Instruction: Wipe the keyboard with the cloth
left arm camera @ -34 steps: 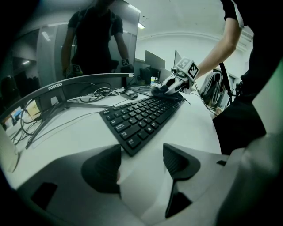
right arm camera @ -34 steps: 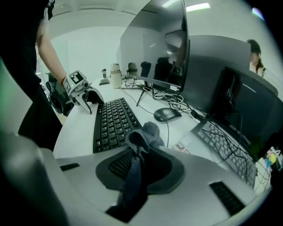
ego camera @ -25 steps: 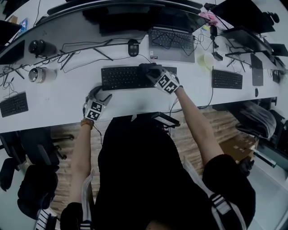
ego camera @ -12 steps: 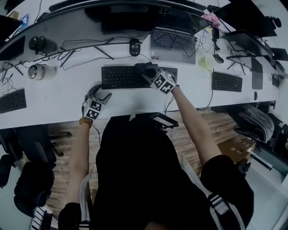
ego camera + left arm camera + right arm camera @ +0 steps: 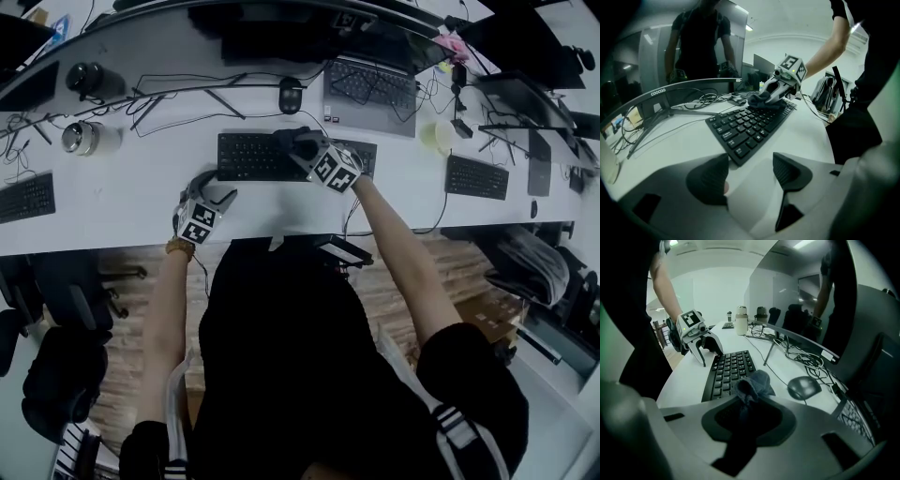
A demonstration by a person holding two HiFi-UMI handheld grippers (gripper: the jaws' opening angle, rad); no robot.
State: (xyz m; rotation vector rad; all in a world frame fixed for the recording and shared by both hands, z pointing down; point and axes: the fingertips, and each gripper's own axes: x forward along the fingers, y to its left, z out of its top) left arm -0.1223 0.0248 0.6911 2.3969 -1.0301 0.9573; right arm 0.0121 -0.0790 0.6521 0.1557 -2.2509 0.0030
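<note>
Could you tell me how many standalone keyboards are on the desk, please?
3: the middle keyboard, the far-left keyboard and the right keyboard. Others may be hidden out of frame.

Left gripper (image 5: pixel 750 163) jaws apart, right gripper (image 5: pixel 743 404) jaws pinching cloth (image 5: pixel 757 380).

The keyboard (image 5: pixel 248 156) is black on a white desk (image 5: pixel 112 202), with a black mouse (image 5: pixel 292 94) at its twelve o'clock. The cloth (image 5: pixel 752 383) is dark blue-grey.

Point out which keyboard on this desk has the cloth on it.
The middle black keyboard: the right gripper holds the cloth down on it. The far-left keyboard and far-right keyboard lie bare.
</note>
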